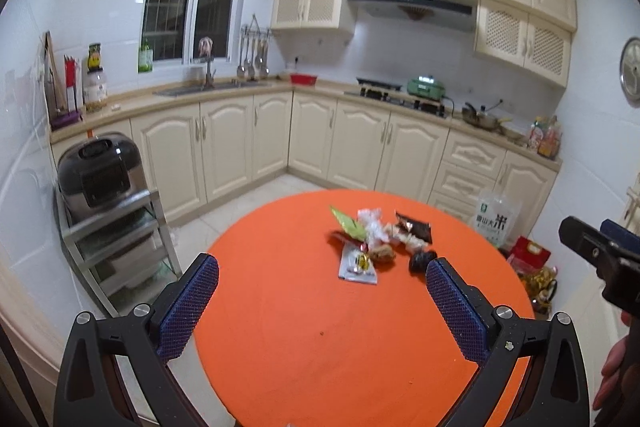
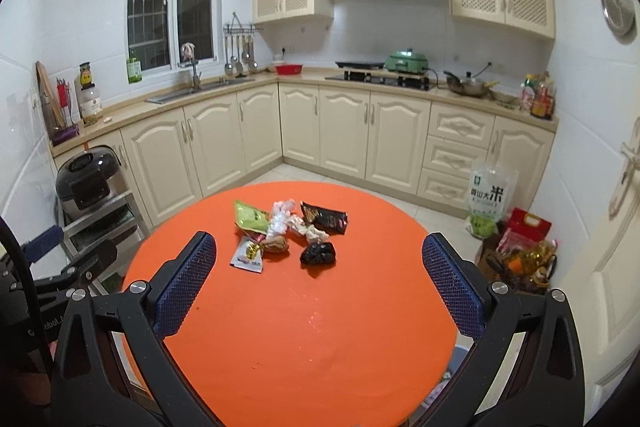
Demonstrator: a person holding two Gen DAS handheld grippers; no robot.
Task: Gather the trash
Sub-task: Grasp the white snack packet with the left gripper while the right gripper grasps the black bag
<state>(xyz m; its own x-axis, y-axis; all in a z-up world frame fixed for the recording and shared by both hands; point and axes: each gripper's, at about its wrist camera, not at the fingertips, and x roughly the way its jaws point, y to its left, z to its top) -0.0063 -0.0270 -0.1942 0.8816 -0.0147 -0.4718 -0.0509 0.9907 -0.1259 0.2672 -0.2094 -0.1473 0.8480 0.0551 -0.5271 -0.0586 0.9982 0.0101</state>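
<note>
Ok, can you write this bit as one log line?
left claw: open, empty | right claw: open, empty | trash pile: on orange table, untouched

trash pile (image 2: 286, 233) sits mid-frame on round counter (image 2: 320, 327); rice cooker (image 2: 86, 183) on shelf at frame left, rice bag (image 2: 490, 199) on floor at right.
</note>
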